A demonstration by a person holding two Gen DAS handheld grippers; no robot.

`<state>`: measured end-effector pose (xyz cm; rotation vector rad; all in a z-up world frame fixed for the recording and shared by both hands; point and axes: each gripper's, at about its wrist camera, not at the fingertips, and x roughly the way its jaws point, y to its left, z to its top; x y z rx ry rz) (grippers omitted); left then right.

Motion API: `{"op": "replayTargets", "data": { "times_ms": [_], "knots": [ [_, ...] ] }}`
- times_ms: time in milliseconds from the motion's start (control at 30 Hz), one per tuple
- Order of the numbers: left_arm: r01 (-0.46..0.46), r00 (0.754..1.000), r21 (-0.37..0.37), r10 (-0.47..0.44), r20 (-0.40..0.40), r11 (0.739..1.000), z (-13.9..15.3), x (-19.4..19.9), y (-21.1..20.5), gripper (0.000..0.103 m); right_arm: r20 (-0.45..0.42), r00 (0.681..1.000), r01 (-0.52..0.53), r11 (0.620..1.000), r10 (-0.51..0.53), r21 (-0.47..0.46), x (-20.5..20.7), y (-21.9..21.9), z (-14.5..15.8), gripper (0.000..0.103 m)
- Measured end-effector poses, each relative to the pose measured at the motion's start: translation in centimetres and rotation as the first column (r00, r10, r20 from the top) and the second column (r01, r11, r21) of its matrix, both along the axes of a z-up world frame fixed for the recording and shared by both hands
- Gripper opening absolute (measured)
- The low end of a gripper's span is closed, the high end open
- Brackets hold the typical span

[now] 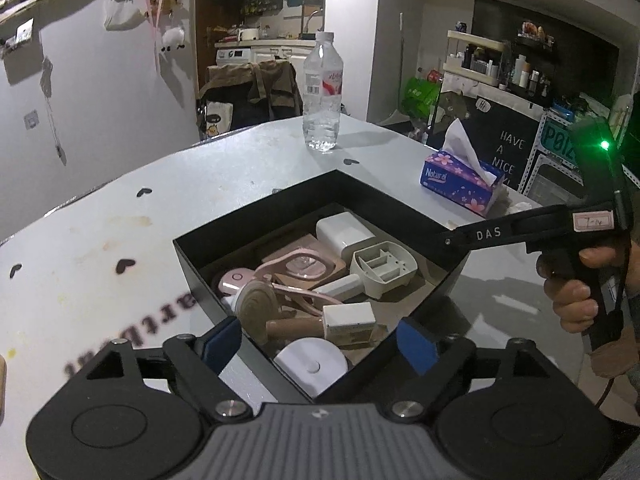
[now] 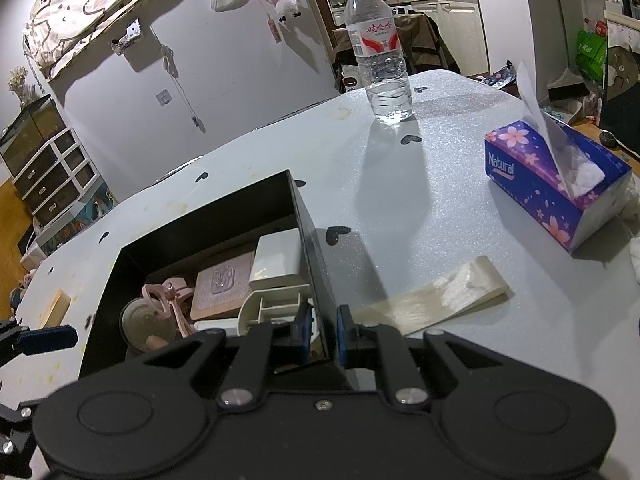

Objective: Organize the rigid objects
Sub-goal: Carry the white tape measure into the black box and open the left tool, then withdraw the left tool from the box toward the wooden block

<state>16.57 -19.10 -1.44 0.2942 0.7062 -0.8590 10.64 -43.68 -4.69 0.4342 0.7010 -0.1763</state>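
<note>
A black open box [image 1: 256, 216] sits on the grey table and holds several rigid things: a white block [image 1: 344, 232], a grey divided tray [image 1: 382, 270], pink pieces [image 1: 304, 268], a wooden knob [image 1: 256, 310] and a white round disc [image 1: 310, 366]. My left gripper [image 1: 320, 344] is open, its blue pads on either side of the box's near corner. My right gripper [image 2: 322, 326] is shut on the box's right wall [image 2: 316, 264]. In the left wrist view the right gripper [image 1: 452, 240] reaches the box's right rim.
A water bottle [image 2: 378, 48] stands at the table's far side. A purple tissue box [image 2: 556, 184] lies at the right. A strip of clear tape [image 2: 432, 296] lies flat by the box. A wooden block [image 2: 54, 308] lies left of the box.
</note>
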Motion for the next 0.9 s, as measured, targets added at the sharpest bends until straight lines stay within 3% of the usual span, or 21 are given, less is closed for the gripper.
{"op": "replayTargets", "data": {
  "times_ms": [300,633,800,900],
  "knots": [
    [-0.009,1.000,-0.014,0.009,-0.023,1.000,0.1,0.0,0.3,0.099,0.002,1.000,0.000,1.000,0.000,0.005,0.0,-0.1,-0.1,0.013],
    [-0.079,0.997,-0.029,0.079,-0.009,0.996,-0.4,0.4,2.0,0.103,0.002,1.000,0.000,1.000,0.000,0.004,0.0,-0.1,-0.1,0.013],
    [-0.157,0.988,-0.035,0.157,0.001,0.987,-1.2,1.1,4.2,0.103,0.002,1.000,0.000,1.000,0.000,0.004,0.0,0.0,-0.1,0.013],
    [-0.258,0.966,-0.053,0.258,-0.018,0.965,-1.6,2.0,6.3,0.103,0.002,1.000,0.000,1.000,0.000,0.004,0.0,0.0,-0.1,0.013]
  ]
}}
